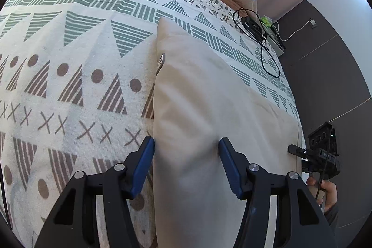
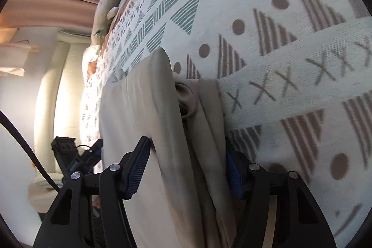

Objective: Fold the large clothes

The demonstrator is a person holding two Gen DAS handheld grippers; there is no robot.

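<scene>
A beige garment (image 1: pixel 204 108) lies folded along the bed's (image 1: pixel 69 50) edge. Left tongs (image 1: pixel 186 150) straddle it, spread. Right tongs (image 2: pixel 188 155) pinch its bunched folds

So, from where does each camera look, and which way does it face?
Left wrist: sits on the left gripper, looking down along the beige garment on the patterned bedspread; the right gripper and a hand show at right.
Right wrist: sits on the right gripper, looking along the garment's folded edge towards the curtain; the left gripper shows.
Both share garment, bedspread, black cable.
</scene>
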